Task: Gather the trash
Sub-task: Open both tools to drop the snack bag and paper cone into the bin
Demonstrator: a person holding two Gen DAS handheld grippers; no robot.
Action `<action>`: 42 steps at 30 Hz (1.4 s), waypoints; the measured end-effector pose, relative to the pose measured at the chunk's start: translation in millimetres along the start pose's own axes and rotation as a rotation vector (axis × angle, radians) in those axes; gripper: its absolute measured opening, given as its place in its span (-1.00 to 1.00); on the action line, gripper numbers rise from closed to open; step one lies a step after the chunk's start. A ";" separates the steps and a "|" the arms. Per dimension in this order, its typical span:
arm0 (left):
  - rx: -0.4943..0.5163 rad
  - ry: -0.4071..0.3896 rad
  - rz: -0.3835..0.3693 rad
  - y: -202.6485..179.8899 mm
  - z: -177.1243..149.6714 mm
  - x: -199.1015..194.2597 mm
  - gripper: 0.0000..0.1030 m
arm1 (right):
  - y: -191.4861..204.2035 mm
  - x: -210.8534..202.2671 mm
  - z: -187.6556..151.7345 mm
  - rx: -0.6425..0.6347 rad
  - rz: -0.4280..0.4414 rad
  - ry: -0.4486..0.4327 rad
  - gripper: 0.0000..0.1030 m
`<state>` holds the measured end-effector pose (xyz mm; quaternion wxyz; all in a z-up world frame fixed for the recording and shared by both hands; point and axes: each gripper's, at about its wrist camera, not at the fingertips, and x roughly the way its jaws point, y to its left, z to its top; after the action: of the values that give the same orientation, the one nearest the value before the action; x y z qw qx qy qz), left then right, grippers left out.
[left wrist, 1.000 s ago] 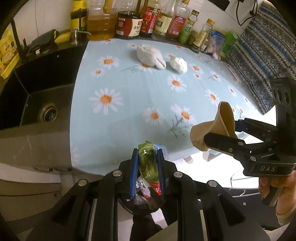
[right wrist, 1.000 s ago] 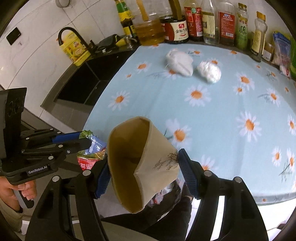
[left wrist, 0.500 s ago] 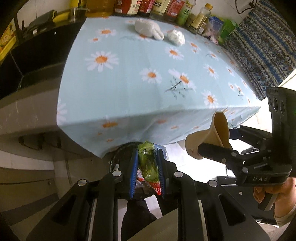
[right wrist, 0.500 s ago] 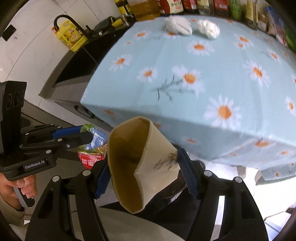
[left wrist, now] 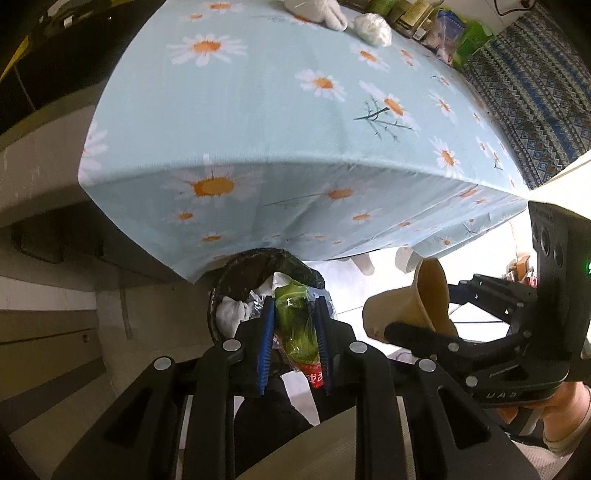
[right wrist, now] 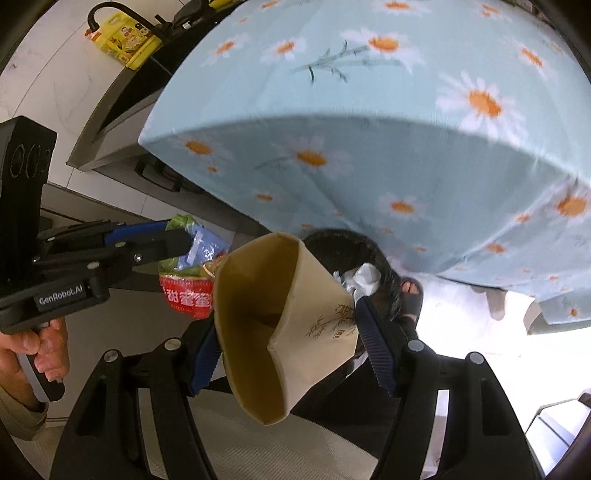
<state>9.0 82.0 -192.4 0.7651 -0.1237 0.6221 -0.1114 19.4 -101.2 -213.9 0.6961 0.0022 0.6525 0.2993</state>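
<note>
My left gripper [left wrist: 295, 306] is shut on a crumpled green and red snack wrapper [left wrist: 298, 325], held just above a black-lined trash bin [left wrist: 255, 266] that stands under the table's edge with white tissues inside. Seen from the right wrist, that wrapper [right wrist: 188, 291] hangs left of the bin [right wrist: 343, 247]. My right gripper [right wrist: 291, 314] is shut on a squashed tan paper cup [right wrist: 288, 325] with a small plant print, its mouth facing the camera. In the left wrist view the cup [left wrist: 410, 306] sits to the right of the bin.
A table with a light-blue daisy cloth [left wrist: 280, 122] overhangs the bin. Two white crumpled tissues [left wrist: 369, 27] lie at its far end beside bottles. A dark sink counter [right wrist: 122, 92] is at the left. A sandalled foot [right wrist: 410, 295] stands by the bin.
Both grippers have sunk from above the tabletop to below its edge, tilting further down. The bin has come into view beneath them. Each grip is unchanged.
</note>
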 end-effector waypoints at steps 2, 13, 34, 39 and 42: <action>0.000 0.006 0.002 -1.9 0.6 3.0 -0.60 | -1.1 3.1 -3.2 0.004 0.000 0.008 0.32; 0.022 0.015 0.011 -7.1 6.7 6.3 -0.43 | -6.5 5.1 -3.4 0.048 0.020 0.011 0.44; -0.014 0.004 0.010 0.8 11.0 0.4 -0.41 | -9.3 -3.0 4.0 0.063 0.016 -0.006 0.53; -0.020 -0.016 0.004 2.4 11.7 -9.2 -0.41 | -9.4 -14.5 10.9 0.055 0.017 -0.035 0.53; -0.023 -0.027 -0.001 2.7 13.1 -15.2 -0.41 | -8.2 -25.0 16.1 0.040 0.015 -0.056 0.53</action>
<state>18.8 90.1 -176.7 0.7720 -0.1341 0.6128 -0.1030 38.3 -112.2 -192.1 0.7117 0.0296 0.6386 0.2911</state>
